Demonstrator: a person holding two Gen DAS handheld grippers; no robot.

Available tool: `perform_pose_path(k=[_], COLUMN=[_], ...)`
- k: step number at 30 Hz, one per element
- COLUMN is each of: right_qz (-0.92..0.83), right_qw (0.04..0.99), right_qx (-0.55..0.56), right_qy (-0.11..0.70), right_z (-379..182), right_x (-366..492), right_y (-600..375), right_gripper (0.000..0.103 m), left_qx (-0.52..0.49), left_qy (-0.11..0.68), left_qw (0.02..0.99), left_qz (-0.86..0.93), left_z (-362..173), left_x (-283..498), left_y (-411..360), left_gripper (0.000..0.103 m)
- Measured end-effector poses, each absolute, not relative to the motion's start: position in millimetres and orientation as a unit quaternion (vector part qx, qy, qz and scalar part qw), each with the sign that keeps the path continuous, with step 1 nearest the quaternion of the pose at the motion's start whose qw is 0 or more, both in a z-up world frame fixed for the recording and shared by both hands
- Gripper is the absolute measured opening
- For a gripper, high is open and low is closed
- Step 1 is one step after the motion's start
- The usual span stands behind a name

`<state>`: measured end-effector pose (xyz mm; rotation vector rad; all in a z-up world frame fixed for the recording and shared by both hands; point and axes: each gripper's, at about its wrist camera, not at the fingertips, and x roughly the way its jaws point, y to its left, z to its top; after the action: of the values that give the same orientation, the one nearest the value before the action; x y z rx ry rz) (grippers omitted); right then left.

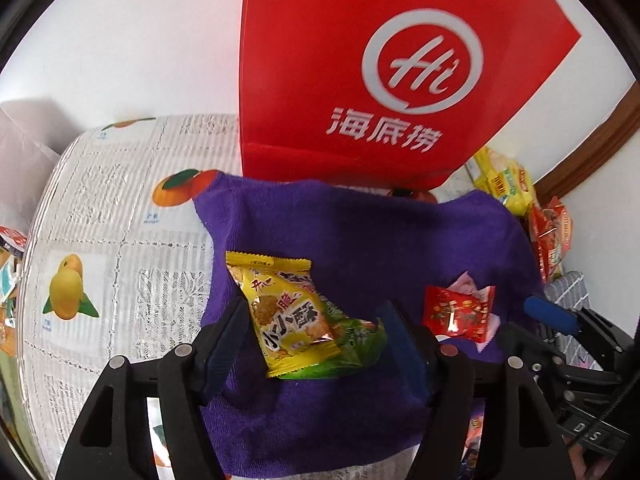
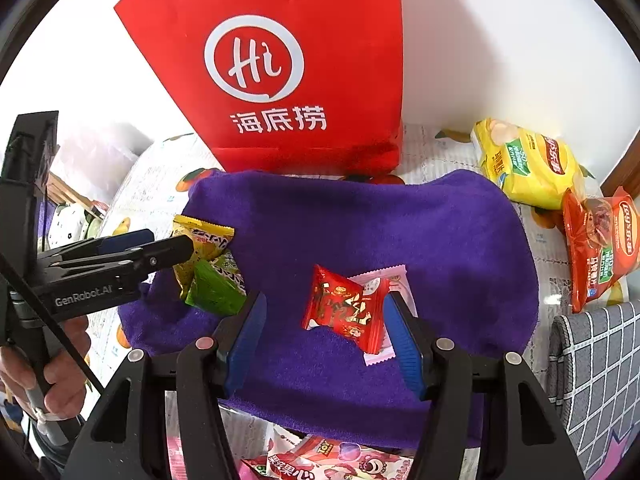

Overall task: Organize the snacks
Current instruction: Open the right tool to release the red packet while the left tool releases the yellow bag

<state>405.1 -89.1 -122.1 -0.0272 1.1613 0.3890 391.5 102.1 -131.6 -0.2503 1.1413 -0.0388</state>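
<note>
Purple terry towel [image 2: 360, 216] on the bench carries two sorted piles: yellow and green packets [image 1: 296, 312] between the left tool's [image 1: 312, 316] parted jaws, red and pink packets [image 2: 352, 312] between the right tool's [image 2: 324, 324] parted jaws, none gripped. Both look just set down; next likely calls for fetching another snack.

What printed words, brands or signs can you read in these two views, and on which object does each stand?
"Hi" and "海底捞": red paper bag.
"GenRobot.AI": left gripper.
"小小酥": yellow snack packet.
"D S": right gripper's body.
Chip bags, red candy wrapper and pink packets: print too small or blurred.
</note>
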Motion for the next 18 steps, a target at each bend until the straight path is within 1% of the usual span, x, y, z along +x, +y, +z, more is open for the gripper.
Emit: perform_pose_path(k=[9, 18], right_qz=[0.184, 0.167], right_qw=[0.833, 0.829], right_qx=[0.006, 0.027], right_qy=[0.521, 0.533], right_z=[-100.8, -102.0], right_x=[378.0, 316.4], right_y=[-98.5, -128.8], right_gripper=[0.06, 0.06], left_qx=[-0.123, -0.11], left_qy=[0.524, 0.508], left_qw=[0.843, 0.853], left_qz=[-0.026, -0.043], left_z=[-111.0, -87.9], left_x=[384.0, 369.3], left_y=[105.0, 96.6], left_gripper=[0.068, 0.068])
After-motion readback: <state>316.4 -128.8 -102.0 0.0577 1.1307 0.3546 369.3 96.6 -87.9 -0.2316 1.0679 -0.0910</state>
